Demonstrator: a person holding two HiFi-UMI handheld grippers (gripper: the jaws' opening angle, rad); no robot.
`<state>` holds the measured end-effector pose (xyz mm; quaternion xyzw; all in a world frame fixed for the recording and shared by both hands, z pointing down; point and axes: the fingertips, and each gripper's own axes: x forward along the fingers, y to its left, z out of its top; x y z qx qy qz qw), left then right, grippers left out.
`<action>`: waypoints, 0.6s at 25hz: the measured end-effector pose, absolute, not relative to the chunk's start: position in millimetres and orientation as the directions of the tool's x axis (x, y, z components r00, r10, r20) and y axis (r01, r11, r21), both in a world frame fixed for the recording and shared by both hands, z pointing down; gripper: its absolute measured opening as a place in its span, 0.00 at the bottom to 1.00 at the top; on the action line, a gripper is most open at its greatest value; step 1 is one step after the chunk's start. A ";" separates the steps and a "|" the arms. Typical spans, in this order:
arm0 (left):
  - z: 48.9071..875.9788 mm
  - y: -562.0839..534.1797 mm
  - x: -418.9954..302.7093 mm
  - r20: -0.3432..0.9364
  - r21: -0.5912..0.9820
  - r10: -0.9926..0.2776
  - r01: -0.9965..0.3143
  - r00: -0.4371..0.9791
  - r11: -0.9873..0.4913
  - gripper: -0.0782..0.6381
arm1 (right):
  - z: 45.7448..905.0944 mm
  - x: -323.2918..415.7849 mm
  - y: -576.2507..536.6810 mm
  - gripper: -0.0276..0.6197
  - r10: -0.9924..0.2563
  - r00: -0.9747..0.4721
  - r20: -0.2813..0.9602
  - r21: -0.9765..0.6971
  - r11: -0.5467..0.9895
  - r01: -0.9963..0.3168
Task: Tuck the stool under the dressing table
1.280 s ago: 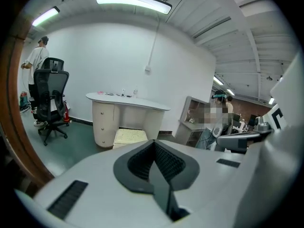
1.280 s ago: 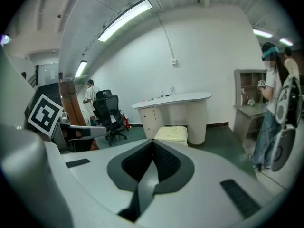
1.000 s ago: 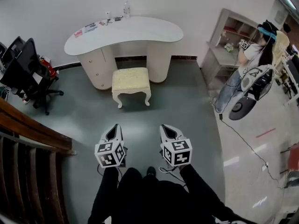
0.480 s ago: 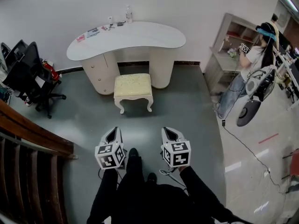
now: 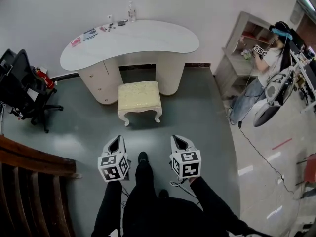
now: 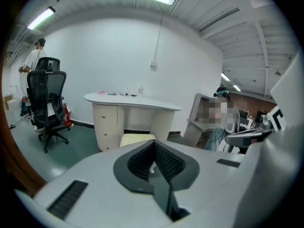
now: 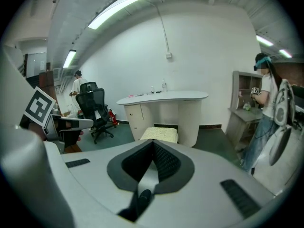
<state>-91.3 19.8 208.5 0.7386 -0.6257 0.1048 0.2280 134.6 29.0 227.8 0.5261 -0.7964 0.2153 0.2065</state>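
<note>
A cream stool [image 5: 139, 100] with a padded seat and carved legs stands on the grey floor. It sits just in front of the knee gap of the white curved dressing table [image 5: 131, 41], outside it. My left gripper [image 5: 116, 143] and right gripper [image 5: 178, 141] hang side by side above the floor, a short way in front of the stool and touching nothing. Both point at the stool with their jaws shut and empty. The left gripper [image 6: 153, 144] faces the stool [image 6: 133, 139] and table [image 6: 137, 102]. The right gripper [image 7: 153, 143] sees the stool [image 7: 161, 133] under the table [image 7: 166, 97].
A black office chair [image 5: 22, 85] stands left of the table and a wooden railing [image 5: 29, 157] runs along the near left. At the right are a shelf unit [image 5: 242, 43], a person [image 5: 269, 63] and a floor cable [image 5: 261, 152]. A bottle [image 5: 131, 11] and small items lie on the tabletop.
Both grippers have moved forward toward the stool, still shut. A foot has stepped forward between them, and the stool and table now lie closer.
</note>
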 end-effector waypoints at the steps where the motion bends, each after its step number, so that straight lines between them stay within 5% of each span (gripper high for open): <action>1: 213.6 6.4 -95.8 0.444 0.208 -0.874 -0.971 0.197 -0.114 0.12 | 232.8 130.1 16.5 0.05 -0.745 -0.358 0.562 -0.127 0.350 -0.928; 15: 333.5 -145.2 -168.7 0.610 0.231 -0.763 -0.969 0.214 -0.087 0.12 | 346.7 63.3 -145.1 0.05 -0.632 -0.315 0.708 -0.130 0.322 -0.938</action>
